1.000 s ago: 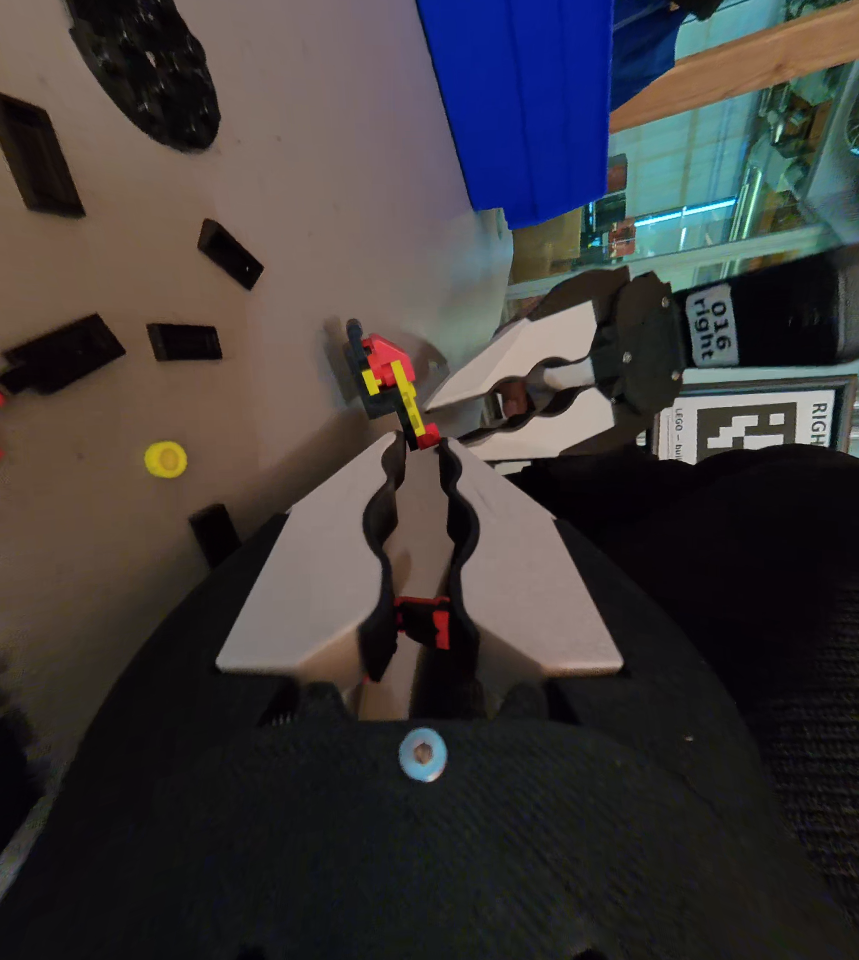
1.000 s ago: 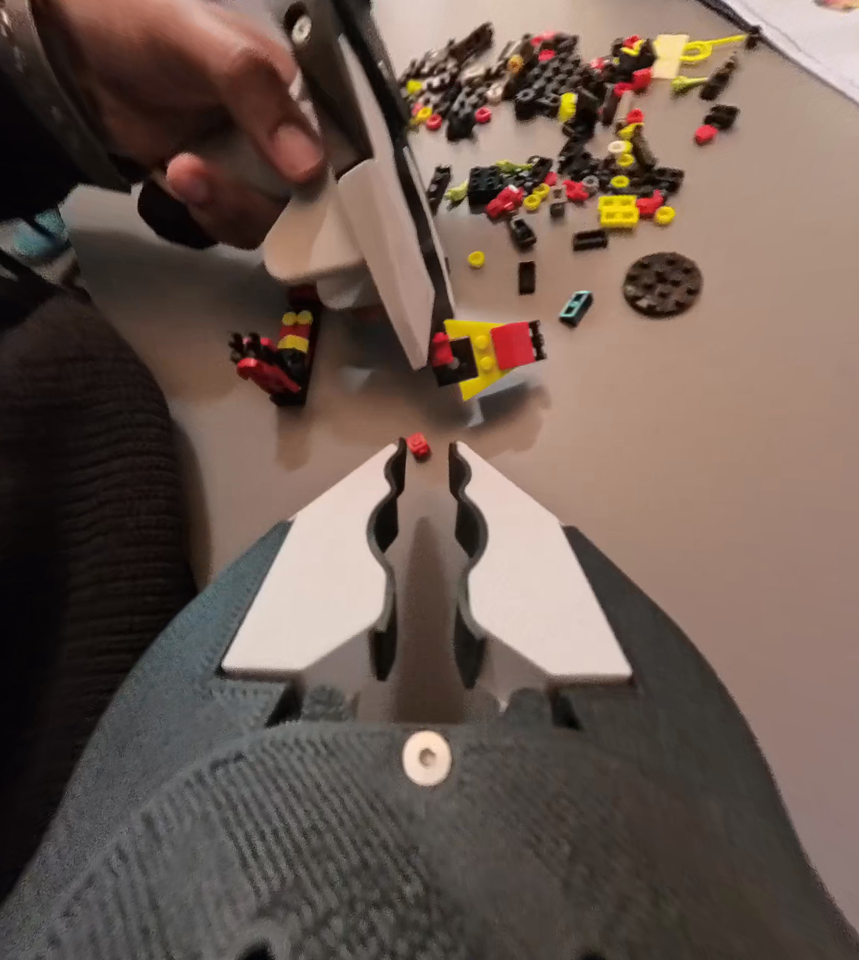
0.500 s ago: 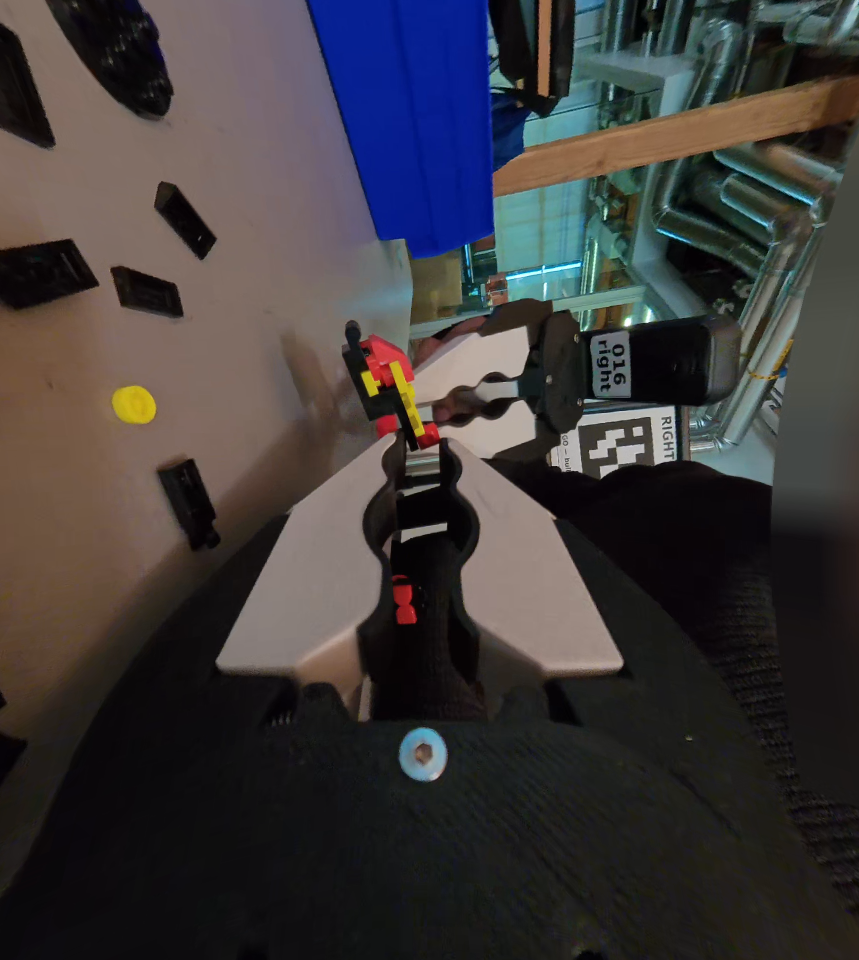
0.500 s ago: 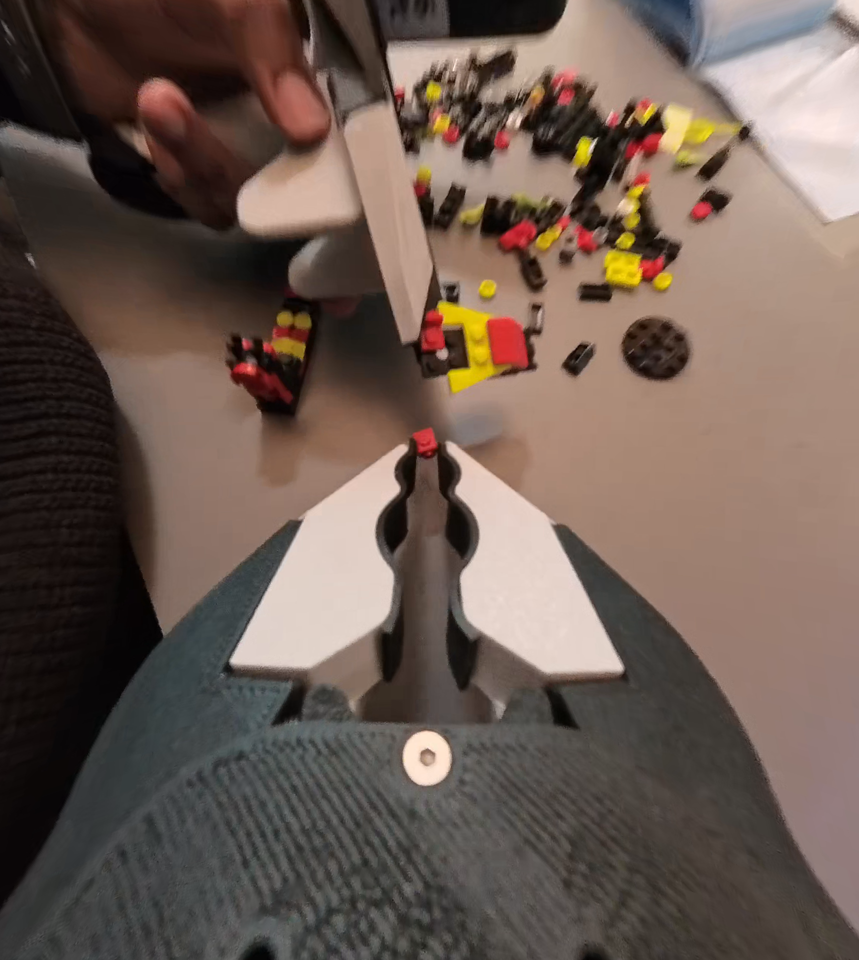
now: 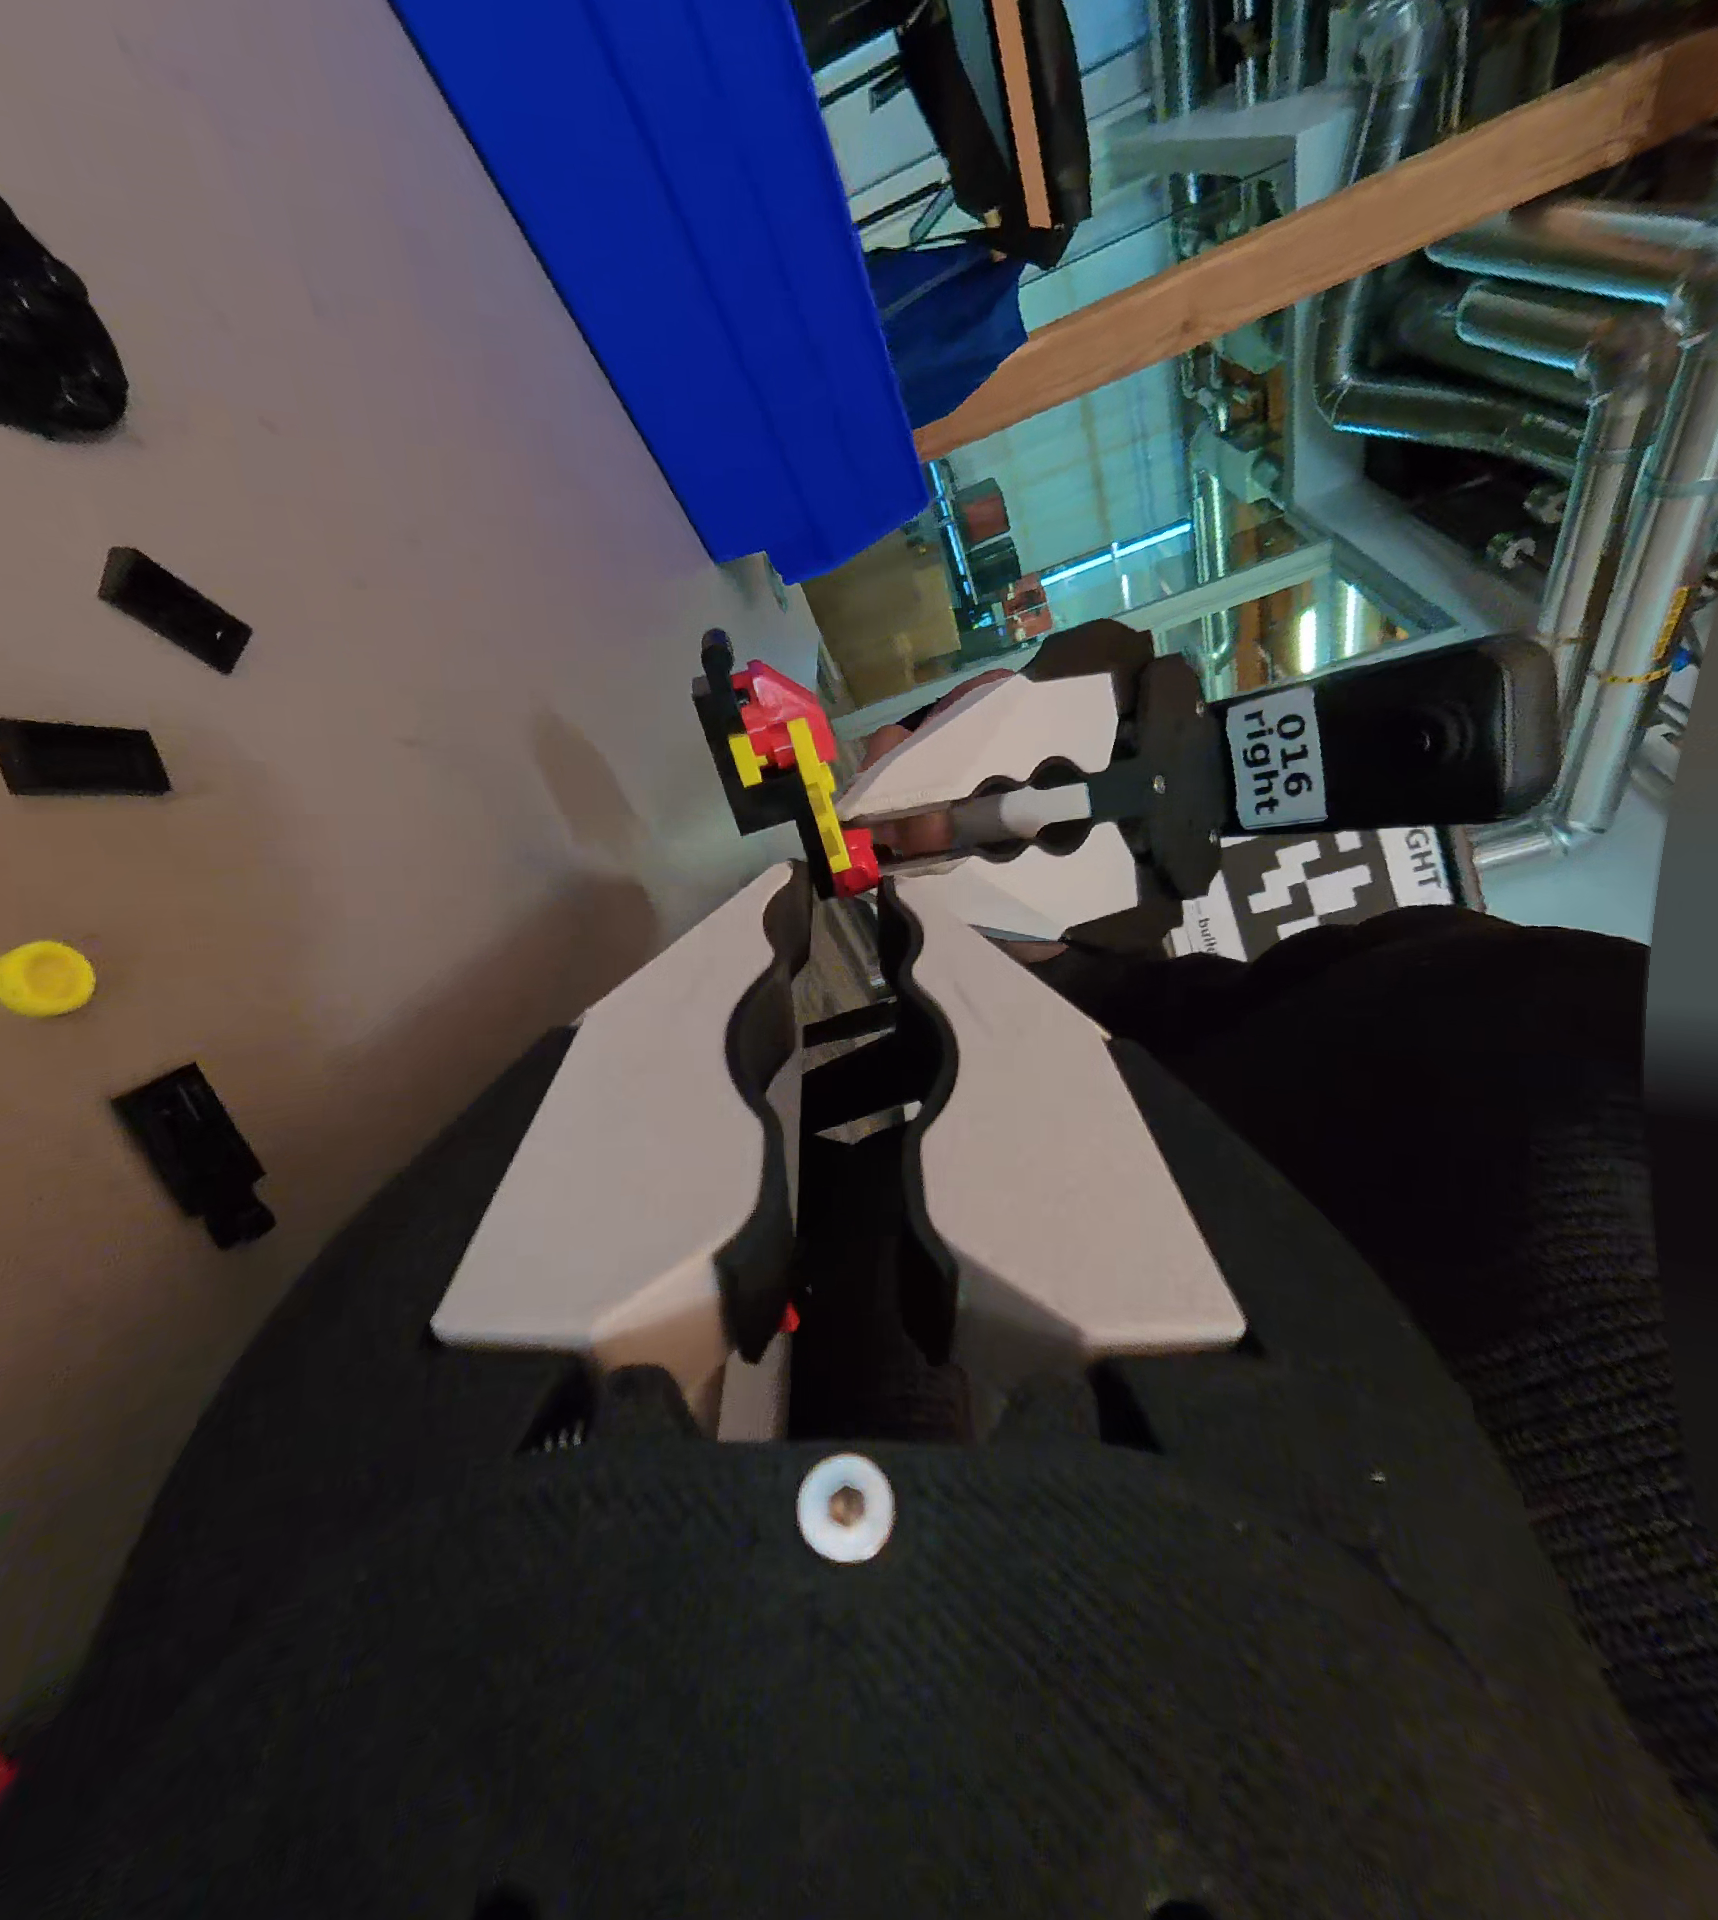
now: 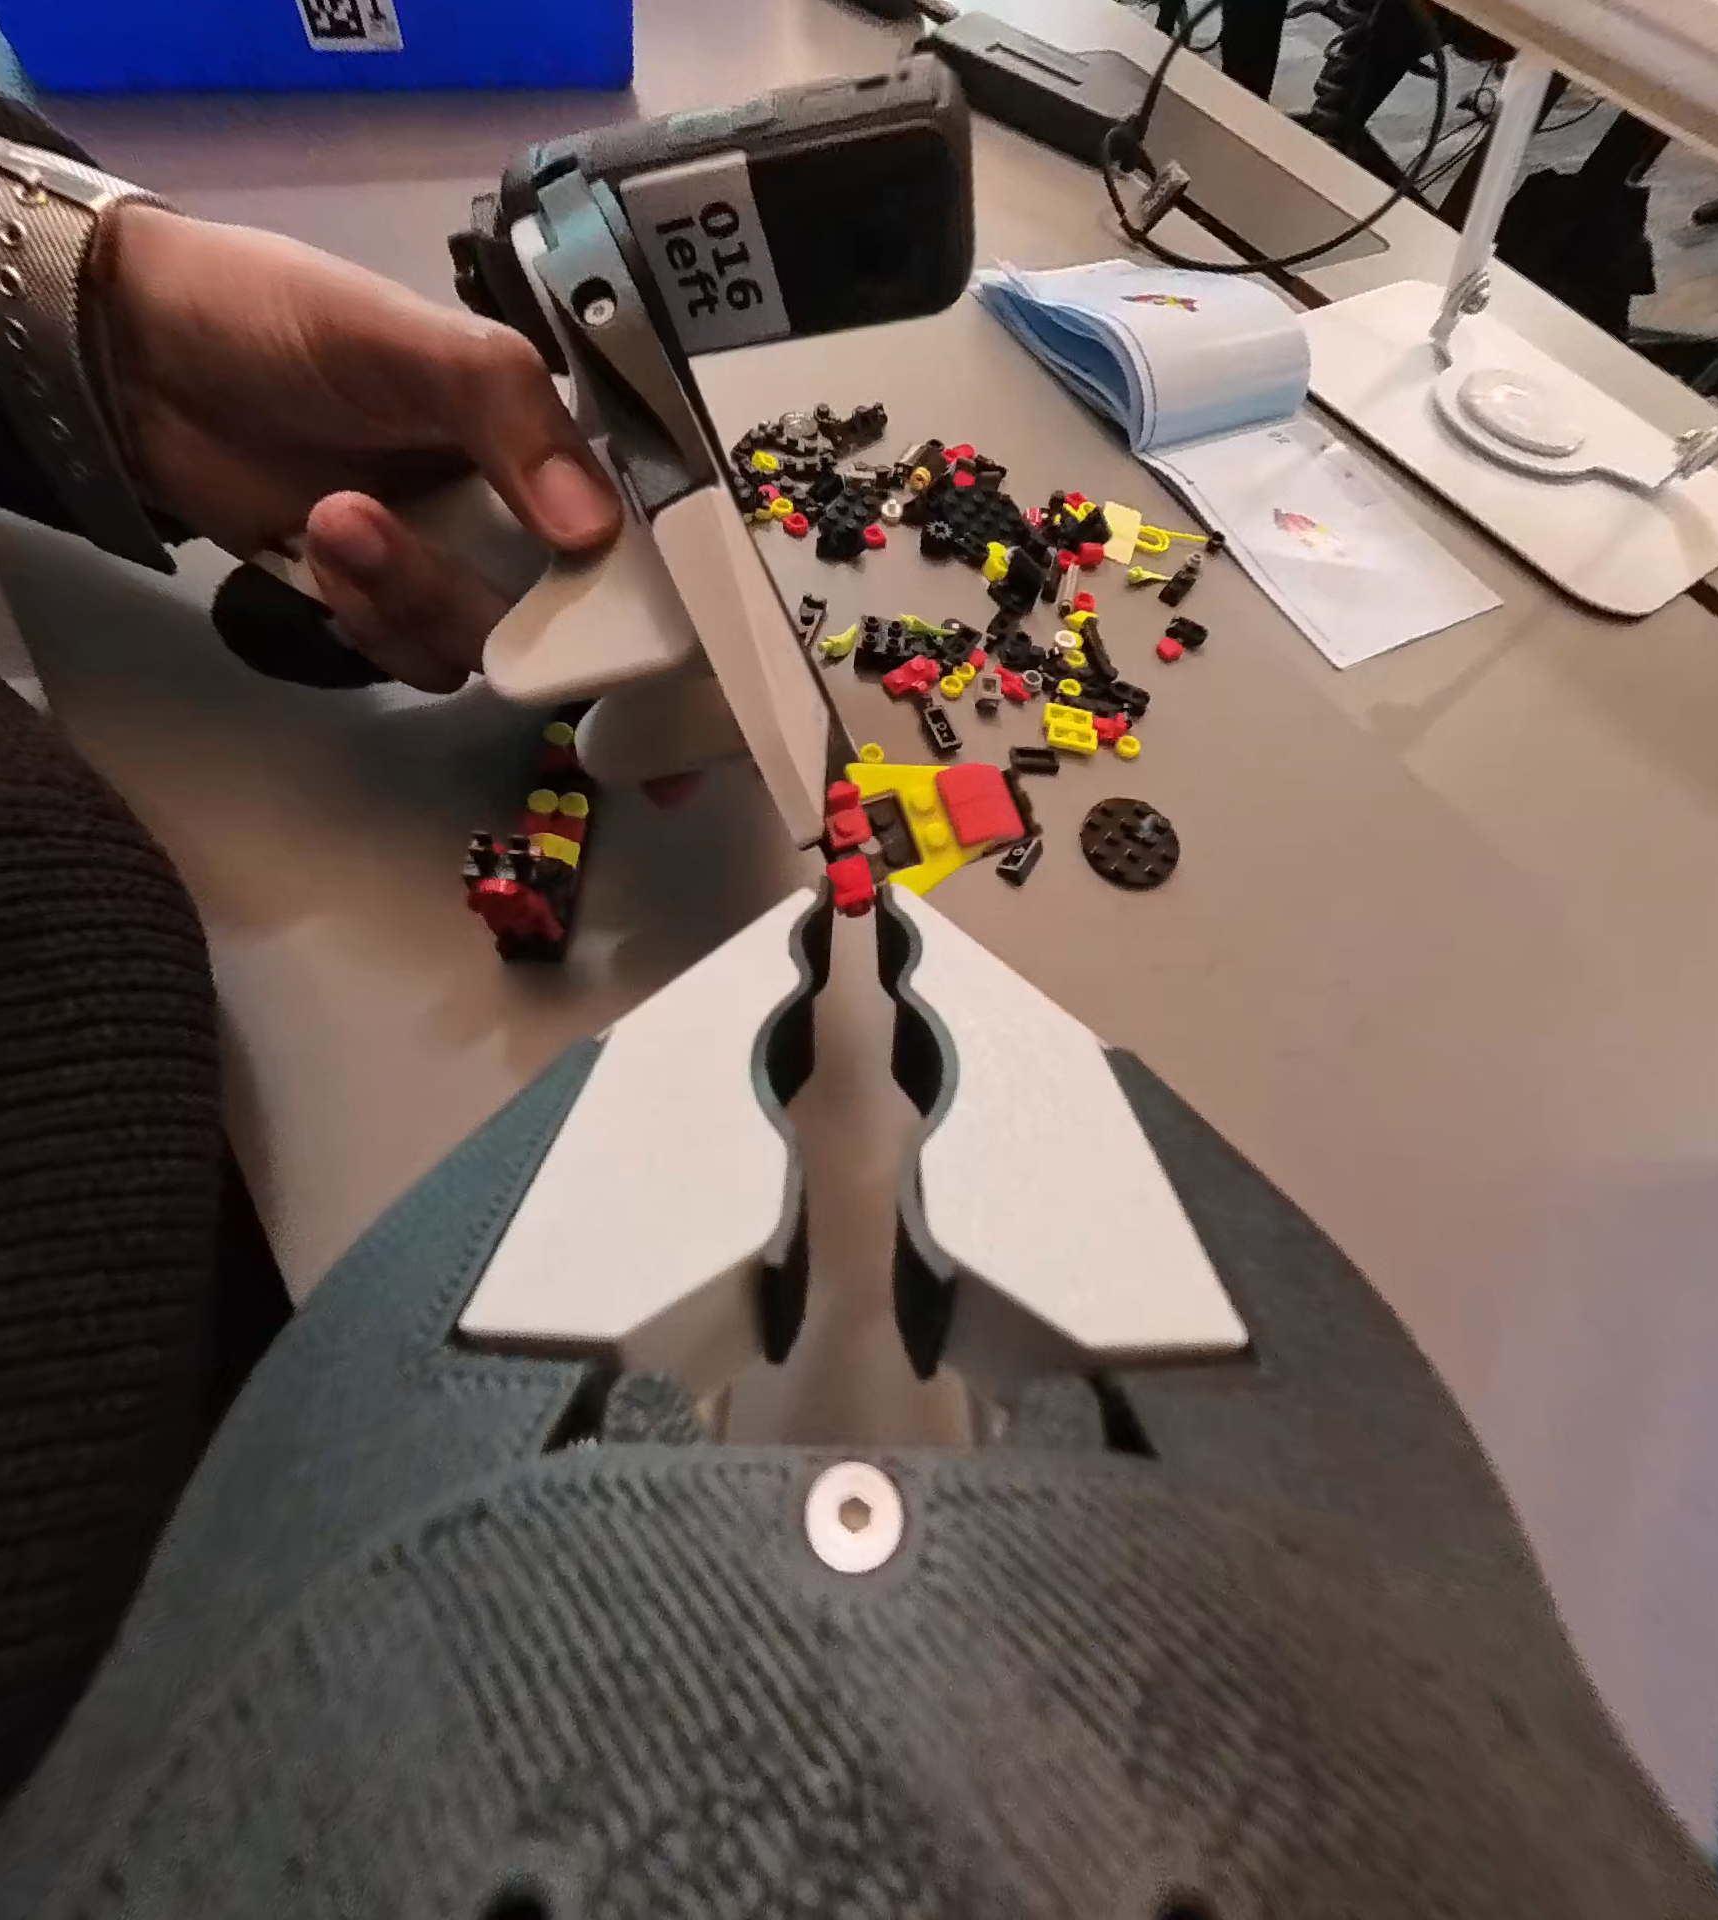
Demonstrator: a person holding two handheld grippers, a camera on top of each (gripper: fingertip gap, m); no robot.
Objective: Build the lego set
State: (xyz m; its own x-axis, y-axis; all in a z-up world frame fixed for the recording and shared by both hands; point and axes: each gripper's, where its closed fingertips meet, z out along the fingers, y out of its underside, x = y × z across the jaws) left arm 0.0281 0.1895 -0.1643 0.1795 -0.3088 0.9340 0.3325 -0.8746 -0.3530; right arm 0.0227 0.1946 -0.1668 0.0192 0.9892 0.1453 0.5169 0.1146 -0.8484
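My left gripper (image 5: 839,899) is shut on one end of a yellow, red and black lego assembly (image 5: 782,769) and holds it above the table. It also shows in the right wrist view (image 6: 819,836), gripped by a hand, with the assembly (image 6: 928,821) sticking out to the right. My right gripper (image 6: 850,904) is shut on a small red brick (image 6: 850,888) and holds it against the near edge of the assembly. I cannot tell whether the brick is attached. The right gripper also shows in the left wrist view (image 5: 876,831).
A second black, red and yellow sub-assembly (image 6: 528,862) lies on the table at left. A pile of loose pieces (image 6: 990,582), a black round plate (image 6: 1130,844) and an instruction booklet (image 6: 1250,416) lie beyond. A blue bin (image 5: 689,260) stands at the back. My two grippers' fingertips are within a few centimetres of each other.
My right gripper closed on the small red brick that lay on the table, lifted it and brought it up to the assembly. My left gripper rose with the assembly.
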